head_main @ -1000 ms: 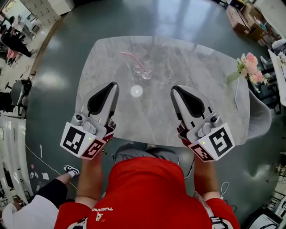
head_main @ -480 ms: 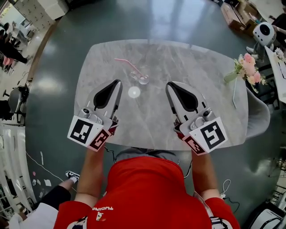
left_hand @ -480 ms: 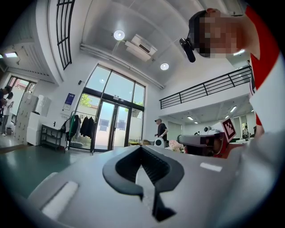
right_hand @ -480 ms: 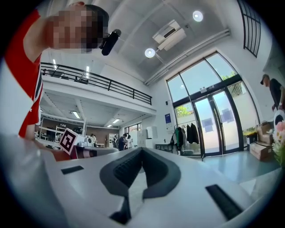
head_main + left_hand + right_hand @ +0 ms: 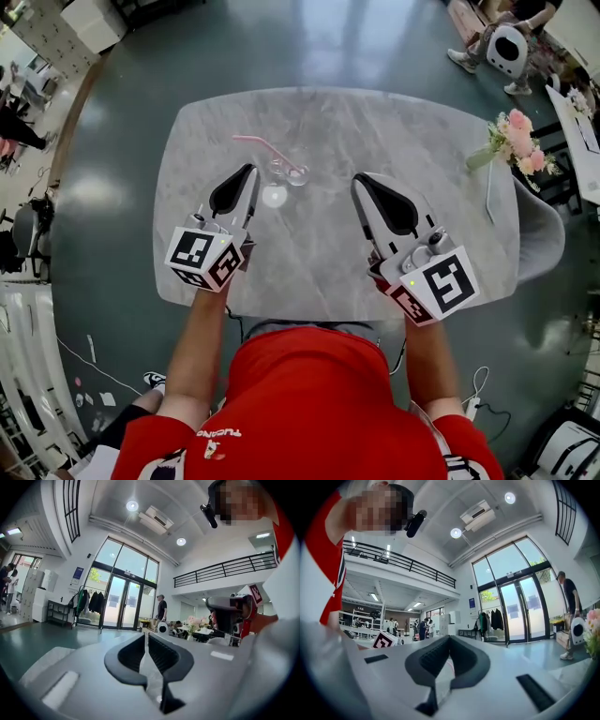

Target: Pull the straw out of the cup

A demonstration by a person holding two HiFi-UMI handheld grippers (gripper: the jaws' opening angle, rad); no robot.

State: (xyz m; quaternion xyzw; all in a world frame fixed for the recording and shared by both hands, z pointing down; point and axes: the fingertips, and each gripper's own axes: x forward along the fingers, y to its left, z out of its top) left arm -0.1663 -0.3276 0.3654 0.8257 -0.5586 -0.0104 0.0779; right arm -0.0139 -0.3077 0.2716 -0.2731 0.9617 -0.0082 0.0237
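A clear glass cup stands on the far middle of the marble table. A pink bent straw sticks out of it, leaning to the left. My left gripper is shut and empty, with its tip just left of the cup and close to it. My right gripper is also shut and empty, a short way to the right of the cup. In the left gripper view the left gripper shows its jaws pressed together; the right gripper shows the same in the right gripper view. Neither gripper view shows the cup.
A vase of pink flowers stands at the table's right edge, above a white chair. A small white robot is on the floor at the far right. A bright light spot lies on the table before the cup.
My left gripper has moved forward and down toward the cup, and its tip now sits beside the glass. The right gripper has shifted only slightly.
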